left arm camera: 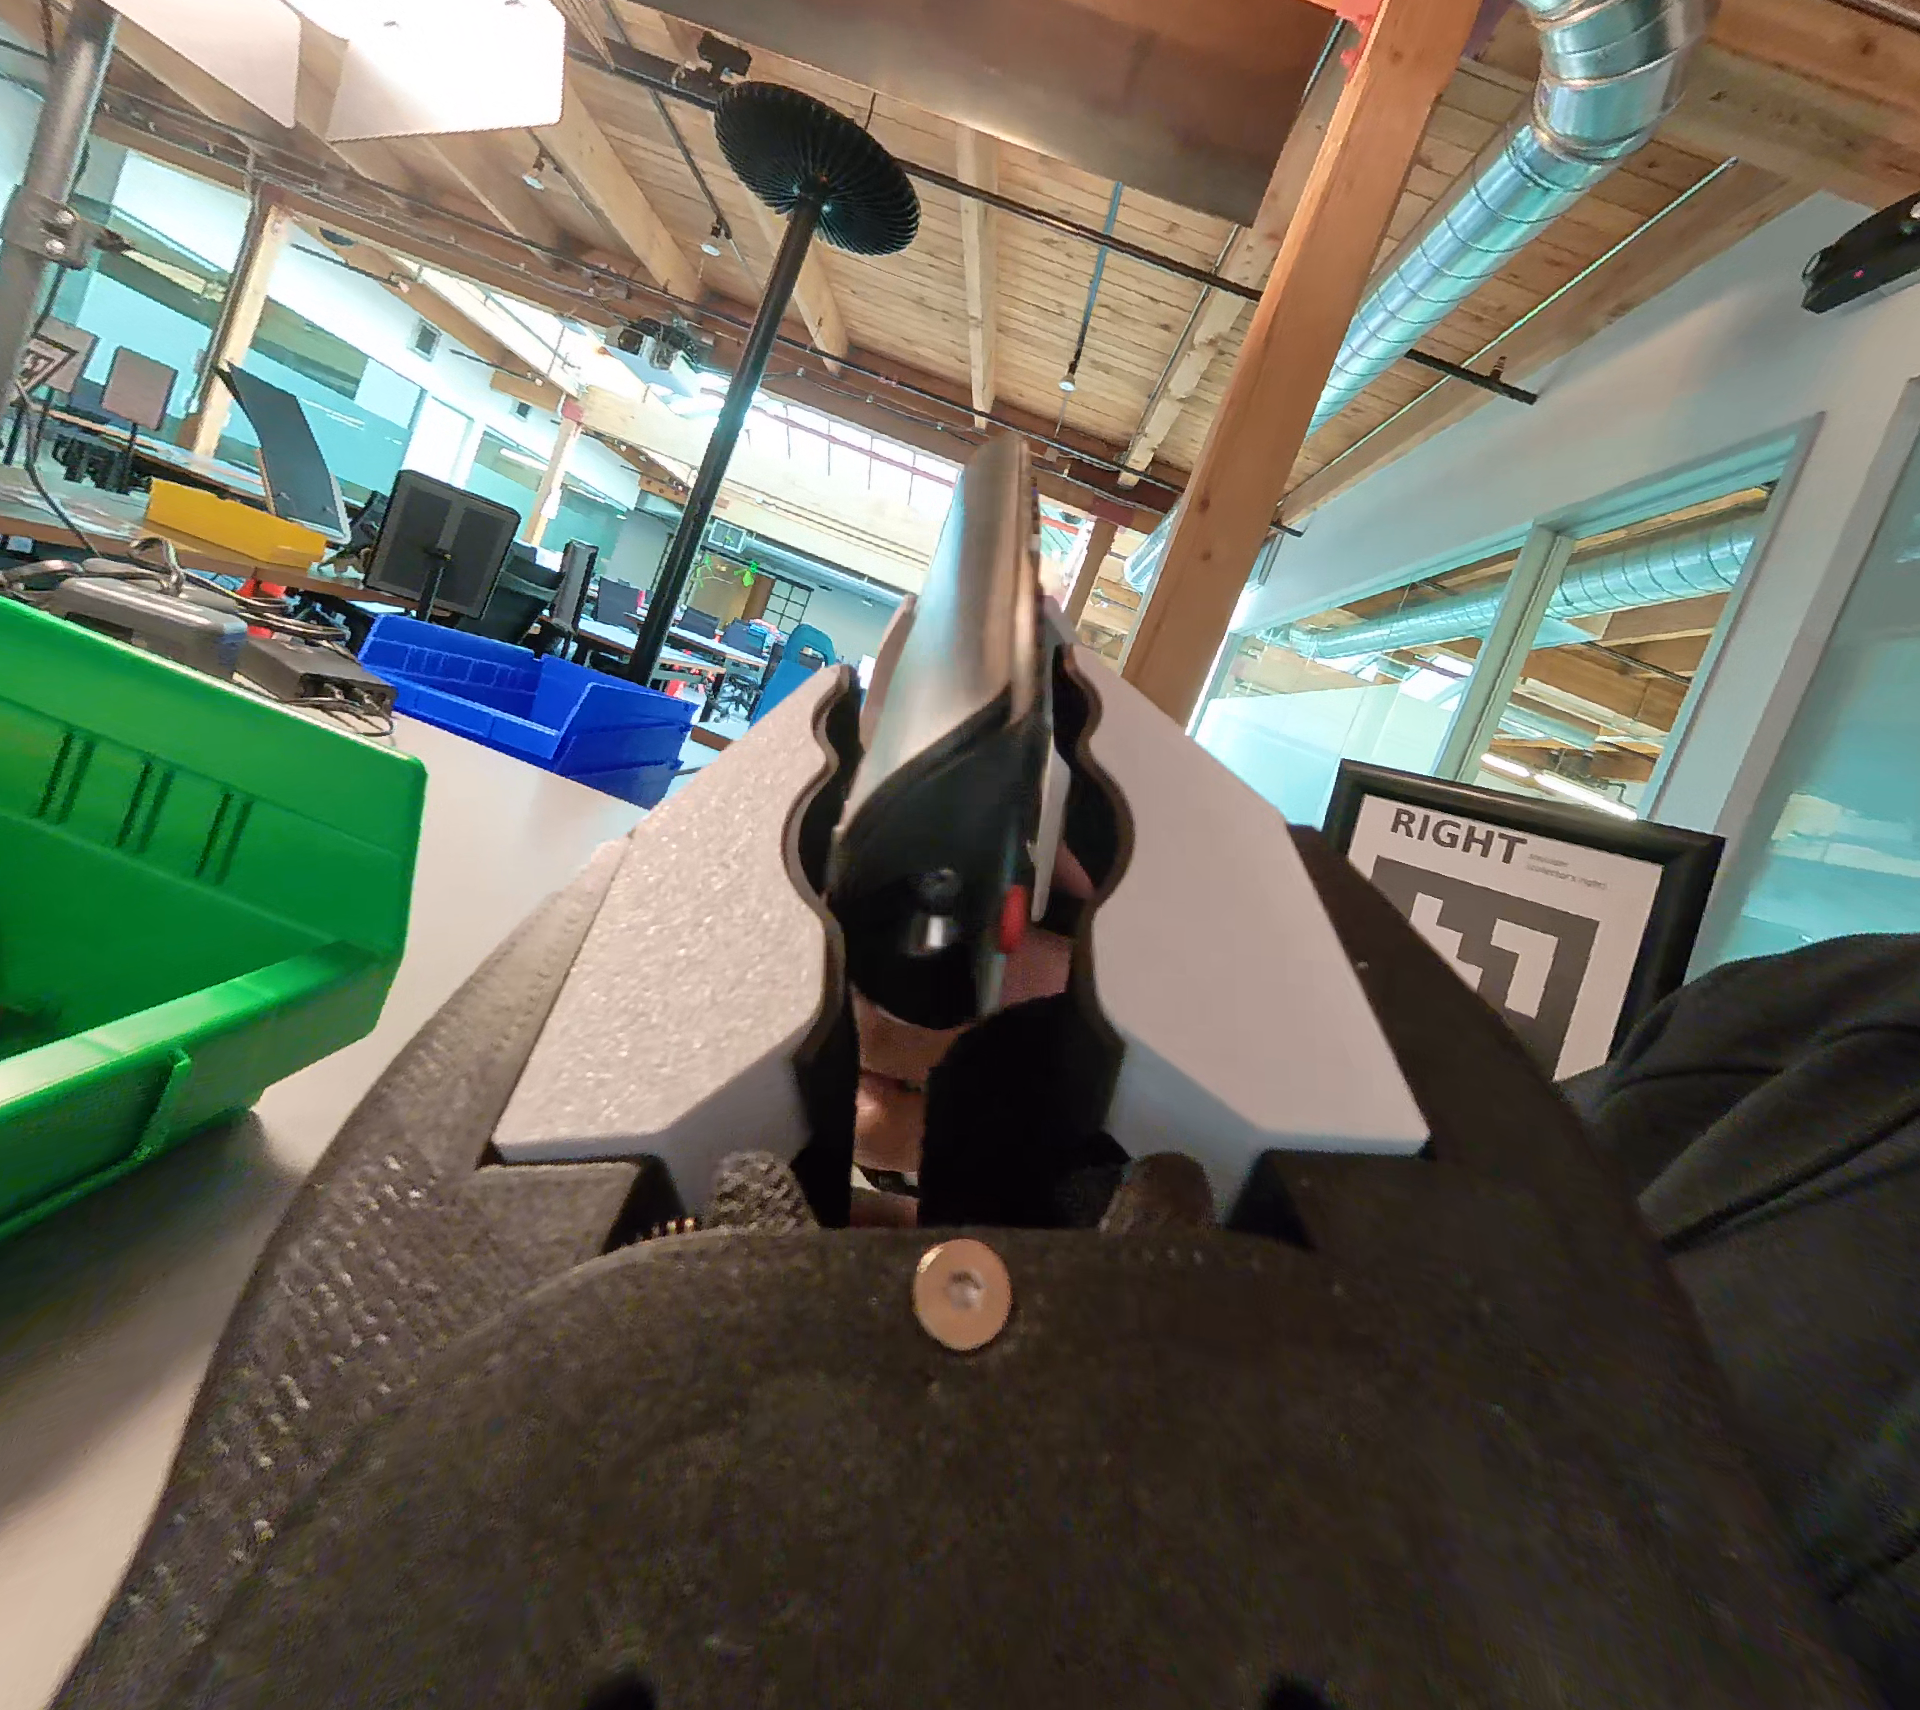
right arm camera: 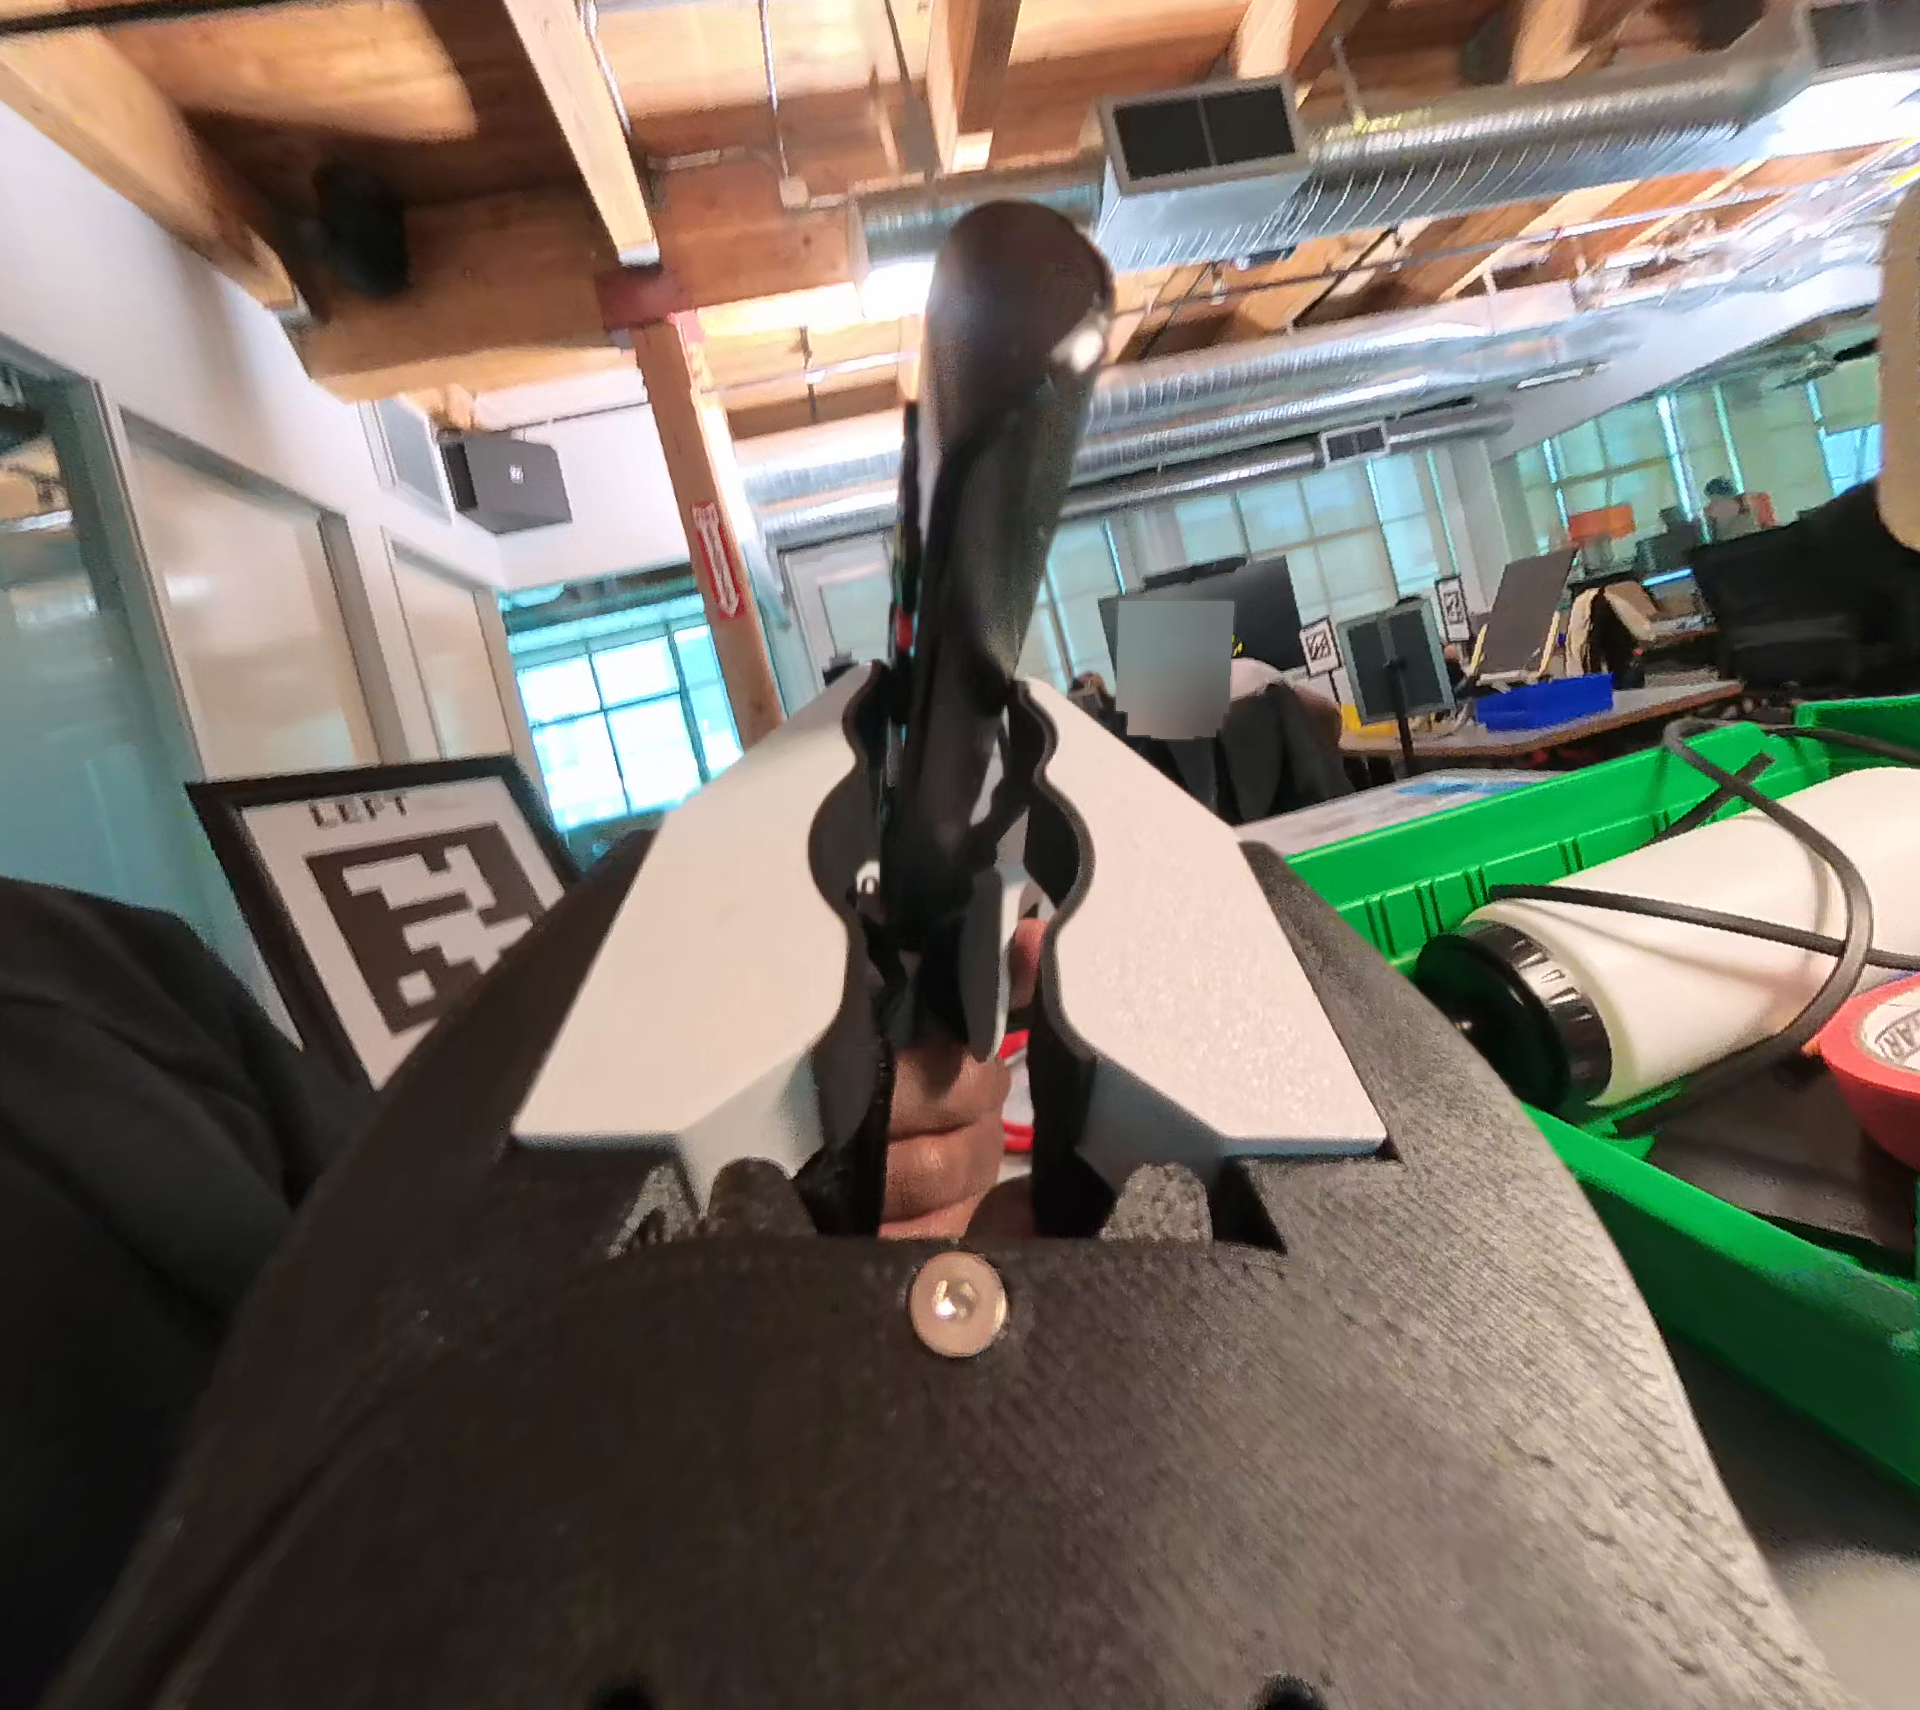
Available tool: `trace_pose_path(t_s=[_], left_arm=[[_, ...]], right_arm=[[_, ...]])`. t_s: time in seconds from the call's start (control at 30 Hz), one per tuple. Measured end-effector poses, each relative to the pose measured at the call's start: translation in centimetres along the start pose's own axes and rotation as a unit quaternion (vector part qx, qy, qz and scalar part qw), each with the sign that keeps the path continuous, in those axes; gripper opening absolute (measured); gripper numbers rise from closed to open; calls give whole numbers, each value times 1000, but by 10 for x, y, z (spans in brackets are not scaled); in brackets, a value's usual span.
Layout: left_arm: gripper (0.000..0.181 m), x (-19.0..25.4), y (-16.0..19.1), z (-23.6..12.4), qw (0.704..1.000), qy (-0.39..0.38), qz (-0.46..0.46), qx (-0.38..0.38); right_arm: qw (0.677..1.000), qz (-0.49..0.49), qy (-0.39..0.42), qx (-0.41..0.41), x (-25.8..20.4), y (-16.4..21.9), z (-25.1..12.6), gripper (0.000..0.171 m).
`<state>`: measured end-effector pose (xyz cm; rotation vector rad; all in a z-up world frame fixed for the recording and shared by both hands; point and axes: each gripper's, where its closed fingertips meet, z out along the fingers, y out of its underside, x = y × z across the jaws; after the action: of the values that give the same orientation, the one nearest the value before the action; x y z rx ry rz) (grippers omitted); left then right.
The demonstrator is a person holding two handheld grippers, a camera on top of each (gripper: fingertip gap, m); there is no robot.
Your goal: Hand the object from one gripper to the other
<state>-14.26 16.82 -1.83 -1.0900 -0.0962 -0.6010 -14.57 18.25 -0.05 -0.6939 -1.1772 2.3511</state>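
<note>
2 grippers share 1 object as I watch. On the pale grey desk [left arm camera: 499,787] sit a green plastic bin [left arm camera: 197,839] and a blue plastic bin [left arm camera: 540,704]. My left gripper [left arm camera: 951,704] clamps the black-and-silver metal hand tool [left arm camera: 971,621], which points upward. My right gripper [right arm camera: 951,715] is closed on the same tool's dark handle end [right arm camera: 997,413].
</note>
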Motion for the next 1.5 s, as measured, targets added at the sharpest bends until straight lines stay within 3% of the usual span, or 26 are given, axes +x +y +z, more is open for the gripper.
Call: trace_pose_path(t_s=[0.17, 0.37, 0.43, 0.7, 0.77, 0.8, 0.97, 1.1, 1.37, 1.5], left_arm=[[26, -1, -4, -3, 1000, 2, 1, 10], [25, 0, -7, -4, 1000, 10, -10, 17], [25, 1, -8, -4, 999, 19, -29, 20], [26, -7, -8, -3, 998, -4, -53, 18], [32, -6, -8, -3, 998, 1, -57, 17], [47, -4, -9, -3, 998, 4, -55, 20], [44, -9, -18, -8, 996, 2, -71, 45], [46, -14, -3, -2, 997, -17, -69, 6], [25, -11, -2, -4, 999, -13, -39, 5], [24, -10, -14, -9, 999, -10, -34, 35]], right_arm=[[1000, 21, 12, 17, 4, 0, 2, 24], [999, 19, 11, -39, -3, 29, 15, 39], [999, 23, 20, -30, -1, 28, 15, 30], [998, 34, 56, 0, 9, 26, 14, 30], [998, 34, 58, 10, 10, 22, 13, 29], [997, 33, 58, 25, 10, 17, 11, 27], [995, 46, 66, 65, 16, 2, 1, 24], [996, 27, 61, 65, 11, 3, 3, 27], [996, 39, 55, 67, 10, 4, 4, 27], [998, 51, 39, 22, 6, 21, 13, 36]])
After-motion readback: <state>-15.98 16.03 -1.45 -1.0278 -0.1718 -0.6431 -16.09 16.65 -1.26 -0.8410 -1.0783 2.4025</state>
